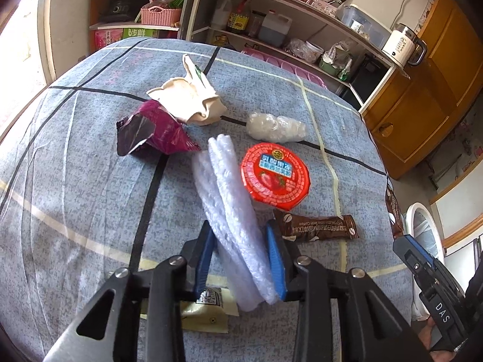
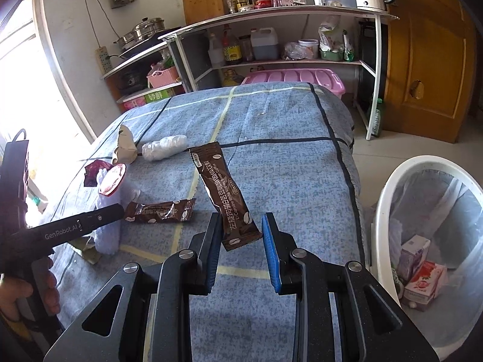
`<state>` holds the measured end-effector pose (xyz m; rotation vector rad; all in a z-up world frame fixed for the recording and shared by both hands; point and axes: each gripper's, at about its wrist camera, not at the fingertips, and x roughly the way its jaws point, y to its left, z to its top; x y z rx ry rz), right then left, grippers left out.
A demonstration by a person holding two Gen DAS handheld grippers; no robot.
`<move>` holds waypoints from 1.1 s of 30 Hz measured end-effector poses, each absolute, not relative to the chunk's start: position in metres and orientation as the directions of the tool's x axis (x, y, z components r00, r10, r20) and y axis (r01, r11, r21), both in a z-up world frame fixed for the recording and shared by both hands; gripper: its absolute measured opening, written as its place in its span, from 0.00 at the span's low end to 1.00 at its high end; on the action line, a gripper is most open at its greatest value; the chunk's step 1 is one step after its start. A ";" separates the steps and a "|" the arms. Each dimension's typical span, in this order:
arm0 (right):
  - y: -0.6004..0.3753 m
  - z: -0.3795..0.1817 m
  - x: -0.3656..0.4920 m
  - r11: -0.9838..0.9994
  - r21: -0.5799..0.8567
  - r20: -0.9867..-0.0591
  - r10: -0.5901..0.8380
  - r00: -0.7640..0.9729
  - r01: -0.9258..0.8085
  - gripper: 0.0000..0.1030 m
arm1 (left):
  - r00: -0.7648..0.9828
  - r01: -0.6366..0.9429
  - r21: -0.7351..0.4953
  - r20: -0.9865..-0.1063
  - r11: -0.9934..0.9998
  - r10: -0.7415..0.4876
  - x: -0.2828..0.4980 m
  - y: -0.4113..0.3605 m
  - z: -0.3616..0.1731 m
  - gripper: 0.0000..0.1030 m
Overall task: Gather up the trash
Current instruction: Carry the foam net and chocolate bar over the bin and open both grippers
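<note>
Trash, listed by bulk, places reckoned from our claws.

Bin (image 2: 389, 187): white, lined, on the floor right of and below our right claw (image 2: 241, 226); cartons already inside.

Foam sheet (image 1: 229, 199): folded, white, standing between the fingers of our left claw (image 1: 240, 235). Both pads seem to press its sides, so we judge it held, jaws part-closed to its thickness. Very light, soft, springy; take it at the mid-fold, with little force.

Paper wad (image 1: 190, 99): cream, crumpled, far ahead of the left claw. Light, crushable; pinch a raised fold.

Purple wrapper (image 1: 151, 132): ahead-left of the left claw, torn open. Thin and slick, we think; grip a stiff edge.

Plastic lump (image 1: 276, 126): clear, crumpled, ahead-right. Weightless, slippery.

Red cup (image 1: 274, 175): sealed foil lid, just right of the foam. Rigid rim; possibly the heaviest piece if full.

Sachet (image 2: 225, 193): brown coffee stick, upright between the right claw's fingers, its lower end at the pads. Jaws stand fairly wide; whether both pads touch it we cannot tell. Light, flat, glossy, liable to slide.

Second sachet (image 1: 317, 226): flat on the cloth, just right of the left claw's tip.
</note>
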<state>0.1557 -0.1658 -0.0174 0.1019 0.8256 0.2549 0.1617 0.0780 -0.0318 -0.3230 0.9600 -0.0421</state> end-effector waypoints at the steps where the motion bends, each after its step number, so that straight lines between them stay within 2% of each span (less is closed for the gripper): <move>1: -0.166 -0.017 0.155 0.964 0.191 -0.712 0.266 0.649 -0.186 0.27 | 0.578 -0.110 -0.288 -0.797 0.951 -0.175 0.160 0.078 -0.031 0.30; 6: -0.168 -0.015 0.150 0.962 0.197 -0.705 0.274 0.654 -0.190 0.27 | 0.593 -0.093 -0.267 -0.789 0.959 -0.162 0.151 0.076 -0.024 0.27; 19: -0.178 0.000 0.132 0.957 0.211 -0.673 0.288 0.681 -0.197 0.27 | 0.633 -0.066 -0.255 -0.758 0.965 -0.157 0.122 0.071 -0.001 0.27; 33: -0.208 0.018 0.106 0.966 0.206 -0.645 0.255 0.720 -0.158 0.27 | 0.652 0.087 -0.280 -0.709 0.956 -0.268 0.107 0.018 0.029 0.27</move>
